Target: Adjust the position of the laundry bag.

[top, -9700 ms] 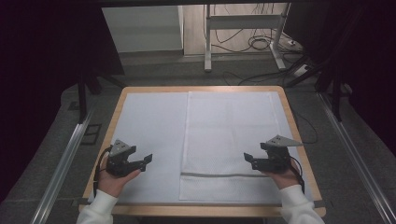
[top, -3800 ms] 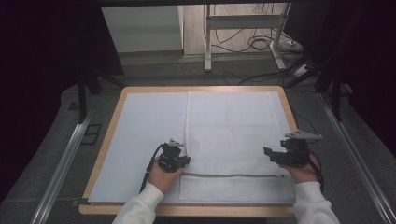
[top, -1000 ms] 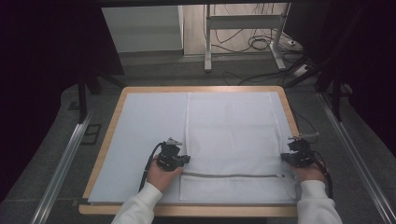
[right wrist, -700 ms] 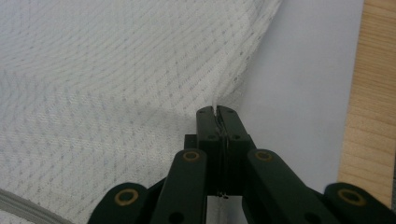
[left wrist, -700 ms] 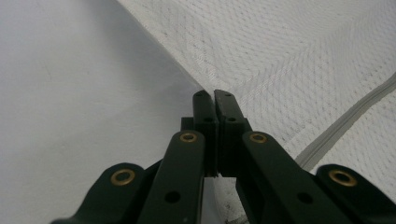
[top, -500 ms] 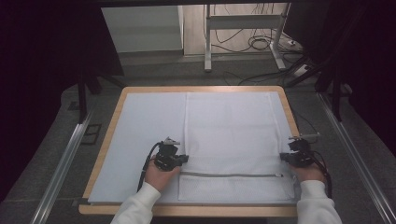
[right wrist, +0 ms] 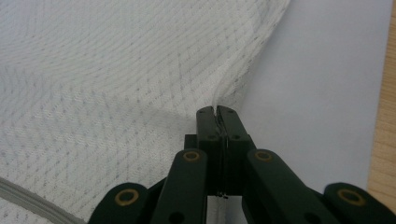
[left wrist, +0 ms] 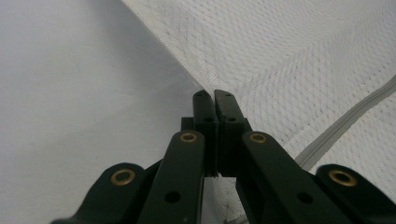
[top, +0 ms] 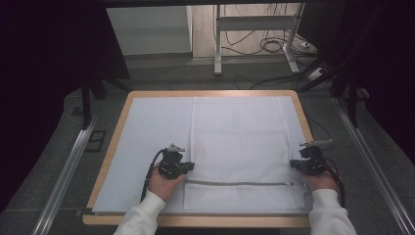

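Two grippers pinch the white mesh bag (top: 240, 142) at opposite edges: left gripper (left wrist: 214, 95) and right gripper (right wrist: 215, 111), fingers closed. No writing is readable.

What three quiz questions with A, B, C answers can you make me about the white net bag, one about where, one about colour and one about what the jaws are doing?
1. Where does the mesh bag lie?
A. On the floor
B. On the right part of the table
C. On a chair

2. What colour is the zipper?
A. Grey
B. Red
C. Green

3. How are the right gripper jaws?
A. Wide open
B. Shut on the bag's edge
C. Holding a cup

Answers: 1 B, the high view shows it spread there. 2 A, a grey line crosses the white mesh. 3 B, mesh is pinched between the closed jaws.
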A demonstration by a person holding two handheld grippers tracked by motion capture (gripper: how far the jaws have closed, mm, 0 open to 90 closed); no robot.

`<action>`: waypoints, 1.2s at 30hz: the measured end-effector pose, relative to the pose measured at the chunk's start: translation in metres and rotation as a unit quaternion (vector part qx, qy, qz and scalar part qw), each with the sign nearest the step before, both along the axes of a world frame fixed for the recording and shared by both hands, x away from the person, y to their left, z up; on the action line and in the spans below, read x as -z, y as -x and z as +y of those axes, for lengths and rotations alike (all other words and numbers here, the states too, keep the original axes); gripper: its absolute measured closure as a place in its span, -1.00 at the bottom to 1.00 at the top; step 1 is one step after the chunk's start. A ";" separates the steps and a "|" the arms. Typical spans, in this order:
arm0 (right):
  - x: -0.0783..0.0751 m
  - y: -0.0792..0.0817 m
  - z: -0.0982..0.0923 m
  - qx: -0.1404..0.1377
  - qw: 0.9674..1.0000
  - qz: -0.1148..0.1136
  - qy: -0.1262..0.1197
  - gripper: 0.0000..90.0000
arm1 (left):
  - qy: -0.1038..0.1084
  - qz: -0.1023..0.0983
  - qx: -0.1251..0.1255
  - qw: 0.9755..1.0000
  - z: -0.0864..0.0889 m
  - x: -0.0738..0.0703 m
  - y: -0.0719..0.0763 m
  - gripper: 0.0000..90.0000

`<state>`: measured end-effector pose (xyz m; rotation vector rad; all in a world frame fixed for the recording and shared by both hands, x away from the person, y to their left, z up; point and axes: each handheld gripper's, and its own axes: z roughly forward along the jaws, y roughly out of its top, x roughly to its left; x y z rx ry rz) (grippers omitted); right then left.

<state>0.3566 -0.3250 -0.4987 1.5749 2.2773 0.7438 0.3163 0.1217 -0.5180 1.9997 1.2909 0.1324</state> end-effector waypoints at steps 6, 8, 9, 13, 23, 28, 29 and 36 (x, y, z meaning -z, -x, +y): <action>0.000 0.001 0.002 -0.003 1.000 -0.001 -0.003 0.95 | 0.000 0.001 -0.003 1.000 0.003 0.001 0.001 0.98; 0.000 0.001 0.003 -0.004 1.000 -0.002 -0.005 0.95 | 0.001 0.001 -0.004 1.000 0.005 0.000 0.001 0.98; 0.000 0.001 0.004 -0.005 1.000 -0.002 -0.005 0.95 | 0.003 0.001 -0.004 1.000 0.005 0.000 0.001 0.98; 0.000 0.001 0.005 -0.007 1.000 -0.003 -0.006 0.95 | 0.002 0.001 0.000 1.000 0.008 -0.001 0.000 0.98; 0.000 0.000 0.015 -0.018 1.000 -0.005 -0.011 0.95 | 0.006 -0.006 -0.002 1.000 0.019 -0.005 -0.003 0.98; 0.000 0.000 0.023 -0.022 1.000 -0.008 -0.009 0.96 | 0.008 -0.008 -0.006 1.000 0.024 -0.006 -0.001 0.98; 0.000 0.000 0.024 -0.023 1.000 -0.009 -0.011 0.95 | 0.008 -0.007 -0.007 1.000 0.025 -0.006 -0.001 0.98; 0.000 -0.001 0.028 -0.028 0.999 -0.009 -0.019 0.95 | 0.010 -0.008 -0.014 1.000 0.033 -0.004 0.000 0.98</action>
